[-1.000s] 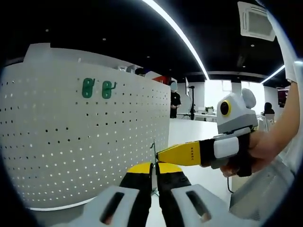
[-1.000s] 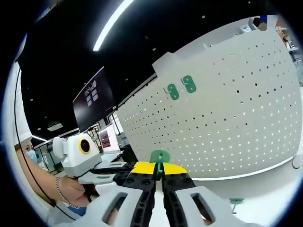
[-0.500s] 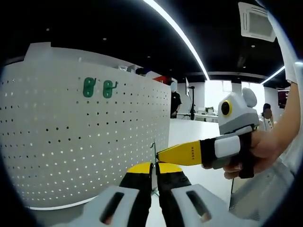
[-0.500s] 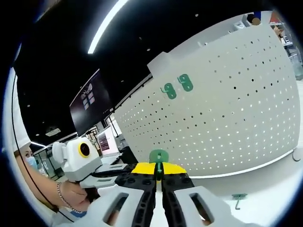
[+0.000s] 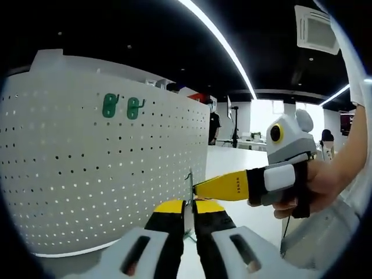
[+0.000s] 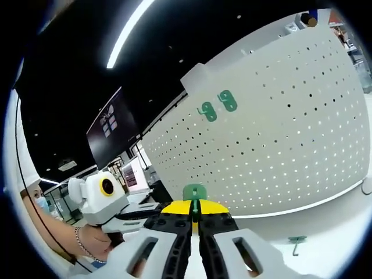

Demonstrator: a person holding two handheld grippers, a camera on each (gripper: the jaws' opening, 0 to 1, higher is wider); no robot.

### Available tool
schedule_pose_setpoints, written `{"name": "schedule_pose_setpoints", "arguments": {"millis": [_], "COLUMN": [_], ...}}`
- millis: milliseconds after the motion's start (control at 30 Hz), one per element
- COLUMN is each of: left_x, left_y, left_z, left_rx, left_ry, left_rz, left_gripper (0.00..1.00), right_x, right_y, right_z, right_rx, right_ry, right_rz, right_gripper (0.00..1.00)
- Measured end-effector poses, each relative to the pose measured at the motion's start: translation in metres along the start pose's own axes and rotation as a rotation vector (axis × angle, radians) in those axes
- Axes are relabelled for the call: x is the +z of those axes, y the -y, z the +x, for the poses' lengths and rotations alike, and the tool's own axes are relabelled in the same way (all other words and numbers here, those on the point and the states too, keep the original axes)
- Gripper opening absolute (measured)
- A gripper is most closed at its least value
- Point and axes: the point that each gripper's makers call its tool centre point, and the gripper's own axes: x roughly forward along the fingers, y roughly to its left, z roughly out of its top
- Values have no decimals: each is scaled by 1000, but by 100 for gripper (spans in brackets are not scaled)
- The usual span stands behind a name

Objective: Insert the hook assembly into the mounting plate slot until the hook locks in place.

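A white perforated mounting plate [image 5: 104,174] stands upright, with two green hooks [image 5: 121,107] hung near its top; these hooks [image 6: 218,105] and the plate [image 6: 273,145] also face the right gripper view. My right gripper [image 6: 195,204] is shut on a green hook assembly [image 6: 195,191], held in the air short of the plate. In the left gripper view that hook [image 5: 189,181] is a thin edge-on strip rising between the shut jaws of my left gripper [image 5: 189,206]. The right gripper's yellow jaw [image 5: 224,187] comes in from the right and meets it there.
A loose green hook [image 6: 296,240] lies on the white table [image 6: 337,232] at the plate's foot. A person's hand [image 5: 322,186] holds the right gripper, another hand [image 6: 93,241] the left. Behind lies an open room with people and ceiling lights.
Both views have drifted slightly. The two grippers stay shut together at the hook, at about the same distance from the plate.
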Motion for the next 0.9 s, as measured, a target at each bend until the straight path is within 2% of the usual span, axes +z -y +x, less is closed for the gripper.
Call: {"name": "schedule_pose_setpoints", "arguments": {"millis": [267,500,633,733,900], "left_x": [-13,-18,-20,-21,-22], "left_y": [4,7,8,7,6], "left_z": [3,4,6,6,5], "left_rx": [-18,-20,-18,-12,-9], "left_ry": [-49,-67,-68,-68,-74], "left_rz": [-21,-18,-10,-7,-15], "left_gripper": [41,60,79,83,83], "right_x": [0,0,0,-1,-1], "right_y": [-1,-1,-2,-2,-1], "right_z": [-1,-1,0,0,0], "right_rx": [13,16,18,19,13], "right_ry": [4,6,4,1,0], "right_rz": [25,42,45,44,41], "right_gripper": [0,0,0,0,0]}}
